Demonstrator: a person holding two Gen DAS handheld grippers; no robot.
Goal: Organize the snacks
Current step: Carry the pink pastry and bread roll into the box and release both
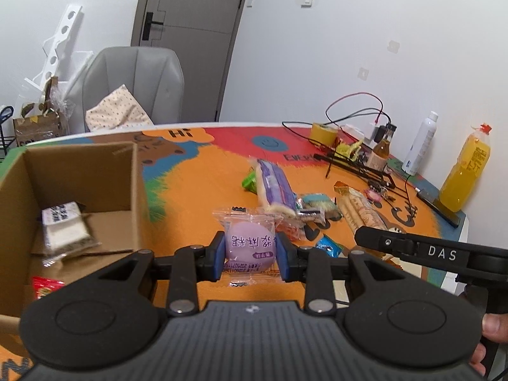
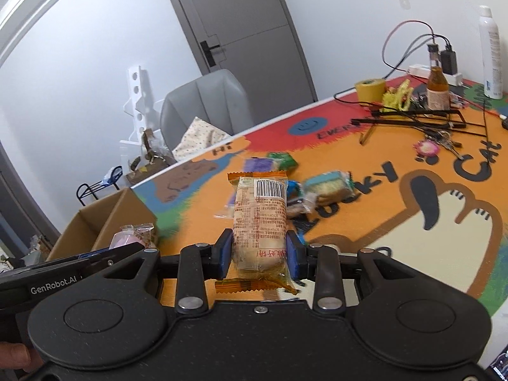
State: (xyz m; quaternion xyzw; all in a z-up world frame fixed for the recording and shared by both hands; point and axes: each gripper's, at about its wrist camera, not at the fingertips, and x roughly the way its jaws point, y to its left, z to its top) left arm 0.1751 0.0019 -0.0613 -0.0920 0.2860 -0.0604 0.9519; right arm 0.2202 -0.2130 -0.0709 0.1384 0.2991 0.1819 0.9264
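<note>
- Left gripper [image 1: 250, 255], black with blue pads: pinching a round pale-purple cake in a clear wrapper printed with purple characters [image 1: 250, 243], one pad on each side, held clear of the table.
- Right gripper [image 2: 260, 255], same make: clamped on the lower part of an oblong beige pastry in a clear wrapper with orange crimped ends and a barcode [image 2: 258, 222], which stands up lengthways out of the jaws, barcode end away from the camera.
- Open brown corrugated cardboard box [image 1: 79, 174]: to the left of the left gripper on the table; inside lie a white wrapped bar with dark print [image 1: 65, 227] and, near the front wall, a red wrapped snack [image 1: 47, 285], only partly seen.
- Table covering, an orange, red and blue cartoon mat with the words "Lucky Cat" [image 2: 365, 228]: carries a loose cluster of snacks beyond both grippers.
- Cluster contents: long purple-and-white wrapped roll [image 1: 274, 187]; small green packet [image 1: 249, 180] just behind it; teal-and-cream wrapped cake [image 1: 316, 203]; tan printed stick pack [image 1: 360, 212]; small blue packet [image 1: 327, 245] near the left gripper's right finger.
- Far edge of table: yellow tape roll [image 1: 323, 133], small brown glass bottle [image 1: 379, 152], white spray can [image 1: 420, 143], bottle of orange drink [image 1: 466, 171], tangle of black and red cables [image 1: 355, 111].
- Behind the table: grey padded chair [image 1: 136, 85] with a dotted cushion [image 1: 117, 112].
</note>
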